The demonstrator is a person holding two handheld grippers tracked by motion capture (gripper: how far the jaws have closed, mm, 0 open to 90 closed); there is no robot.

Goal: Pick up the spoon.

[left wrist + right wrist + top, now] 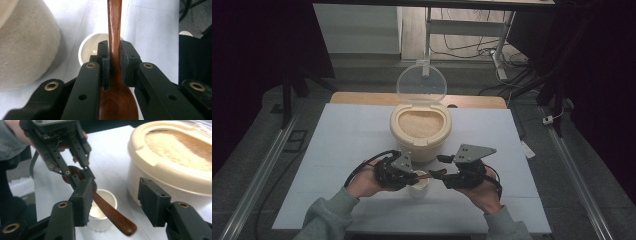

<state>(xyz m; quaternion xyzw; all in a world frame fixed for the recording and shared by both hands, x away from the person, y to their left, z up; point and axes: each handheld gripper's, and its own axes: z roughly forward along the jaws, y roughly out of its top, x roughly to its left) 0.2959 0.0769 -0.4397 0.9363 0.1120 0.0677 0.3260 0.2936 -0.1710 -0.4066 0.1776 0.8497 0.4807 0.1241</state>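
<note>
Two claws over a small white cup (419, 186): left claw (114, 60) clamps the wooden spoon (114, 37), right claw (115, 200) gapes wide, rice tub (420, 131) close behind

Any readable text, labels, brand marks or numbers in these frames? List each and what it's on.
None readable.
Rice container: plain cream wall, no label visible; its clear lid is unmarked.
Small white cup: blank.
Wooden spoon: bare wood, no stamp.
Left gripper and right gripper: black jaws with brass screws, no lettering visible.
Grey plates on the grippers: no marking legible.
</note>
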